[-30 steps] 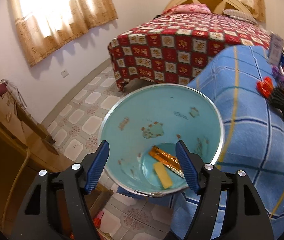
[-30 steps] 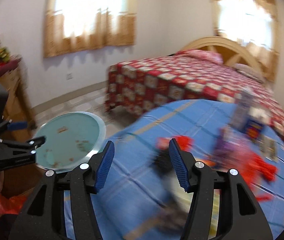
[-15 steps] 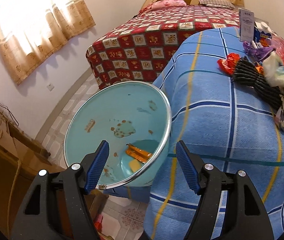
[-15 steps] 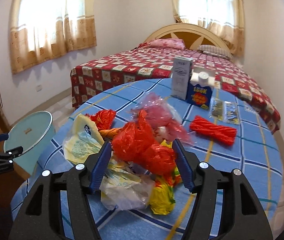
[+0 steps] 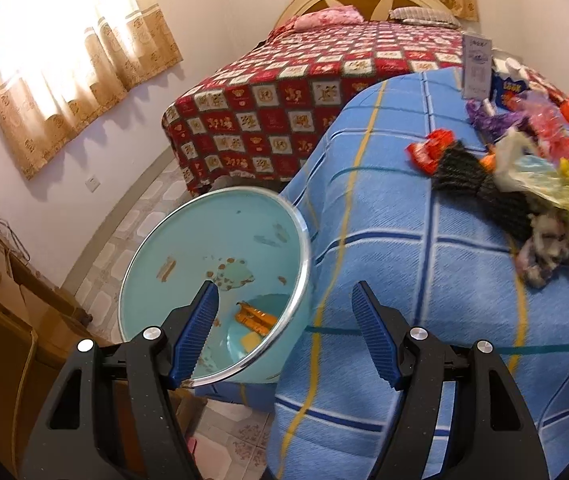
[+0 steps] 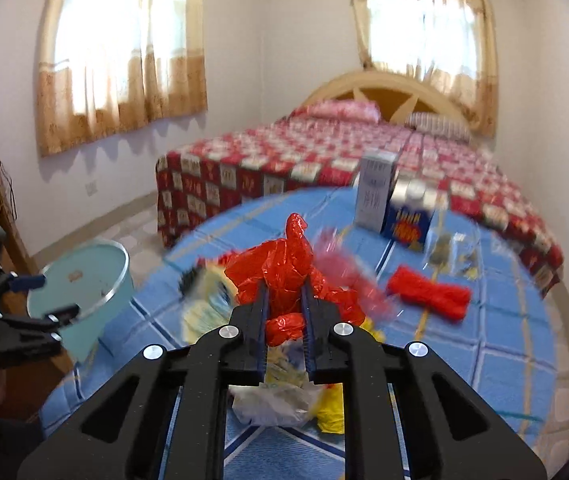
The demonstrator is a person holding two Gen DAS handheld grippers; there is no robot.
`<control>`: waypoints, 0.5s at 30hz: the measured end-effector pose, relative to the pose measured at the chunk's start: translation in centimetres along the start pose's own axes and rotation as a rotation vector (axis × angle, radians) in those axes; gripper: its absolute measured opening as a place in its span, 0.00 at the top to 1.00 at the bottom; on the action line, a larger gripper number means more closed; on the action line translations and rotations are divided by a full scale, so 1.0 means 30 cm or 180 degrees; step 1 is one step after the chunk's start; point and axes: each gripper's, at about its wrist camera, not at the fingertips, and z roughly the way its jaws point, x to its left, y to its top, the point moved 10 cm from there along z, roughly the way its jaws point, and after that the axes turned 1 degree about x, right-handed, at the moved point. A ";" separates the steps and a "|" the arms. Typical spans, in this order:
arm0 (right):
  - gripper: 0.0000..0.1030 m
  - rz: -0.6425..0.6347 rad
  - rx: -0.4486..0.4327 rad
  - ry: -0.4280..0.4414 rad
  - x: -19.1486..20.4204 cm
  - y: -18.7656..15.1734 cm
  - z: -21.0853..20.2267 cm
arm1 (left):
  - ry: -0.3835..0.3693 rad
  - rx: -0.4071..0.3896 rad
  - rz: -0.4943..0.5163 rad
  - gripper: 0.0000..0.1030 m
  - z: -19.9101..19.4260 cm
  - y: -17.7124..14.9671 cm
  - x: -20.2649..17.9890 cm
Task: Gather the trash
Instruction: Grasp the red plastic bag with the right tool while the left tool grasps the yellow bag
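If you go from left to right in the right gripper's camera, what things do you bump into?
Light blue trash bin → red plastic bag pinched in the right hand-held gripper → red yarn bundle.

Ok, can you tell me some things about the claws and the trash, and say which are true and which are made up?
1. The right claw is squeezing a red plastic bag. True.
2. The left claw is holding a wrapper. False: it is open and holds nothing.
3. The light blue bin is empty. False: an orange wrapper and a yellow piece lie at its bottom.
4. The bin stands beside the table with the blue checked cloth. True.
5. A white box stands upright on the table. True.
6. The bed has a green cover. False: it is red patterned.
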 end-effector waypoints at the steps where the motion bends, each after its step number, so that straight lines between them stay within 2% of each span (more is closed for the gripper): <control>1: 0.86 0.0016 -0.0046 -0.0018 -0.011 0.014 -0.024 | -0.0039 -0.0026 0.0009 0.34 -0.011 0.013 -0.022; 7: 0.86 0.0164 -0.0124 -0.0274 -0.153 0.006 -0.091 | -0.0243 -0.0142 0.0091 0.34 -0.060 0.068 -0.151; 15: 0.85 0.0444 0.0093 -0.0593 -0.357 -0.171 -0.121 | -0.0604 -0.0311 0.0183 0.34 -0.136 0.140 -0.376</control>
